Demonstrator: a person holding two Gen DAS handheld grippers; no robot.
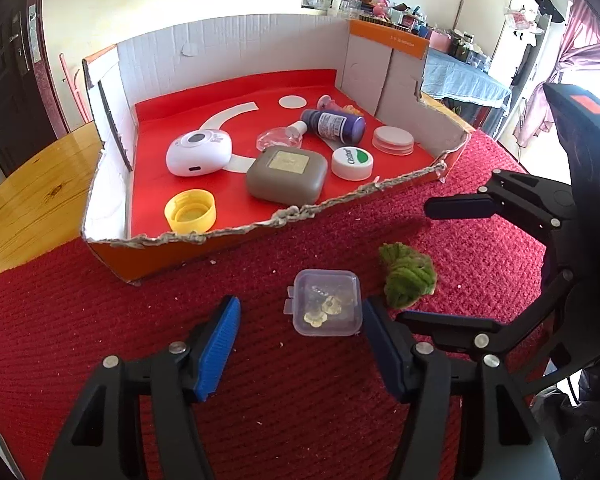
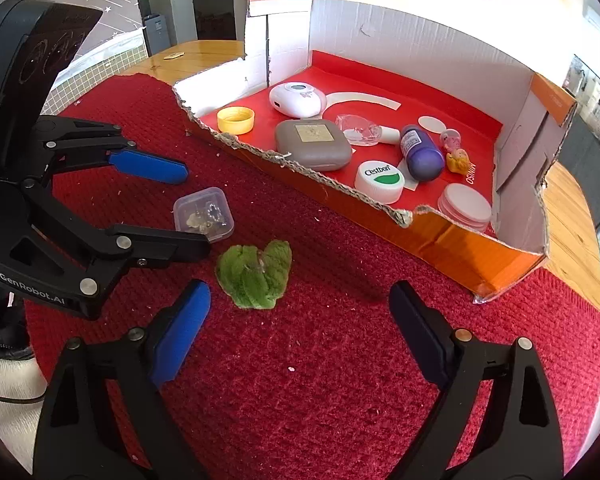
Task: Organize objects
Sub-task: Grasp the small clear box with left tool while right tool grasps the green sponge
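Observation:
A small clear plastic box (image 1: 326, 302) with tiny trinkets lies on the red cloth, between the open fingers of my left gripper (image 1: 300, 308); it also shows in the right wrist view (image 2: 203, 213). A green fuzzy bundle (image 1: 408, 276) lies just right of it, in front of my open, empty right gripper (image 2: 300, 300), also seen in the right wrist view (image 2: 256, 276). The cut-down cardboard box (image 1: 112, 92) with a red floor holds a white device (image 1: 199, 153), a grey case (image 1: 286, 176), a purple bottle (image 1: 334, 123), a yellow cap (image 1: 190, 211) and a white Cestbon lid (image 1: 352, 163).
The red cloth (image 1: 100, 340) covers a wooden table (image 1: 32, 196). The box's torn front edge (image 1: 300, 212) is low; its other walls are tall. A stack of round white pads (image 1: 393, 140) and small figurines (image 2: 456, 160) lie inside at the right.

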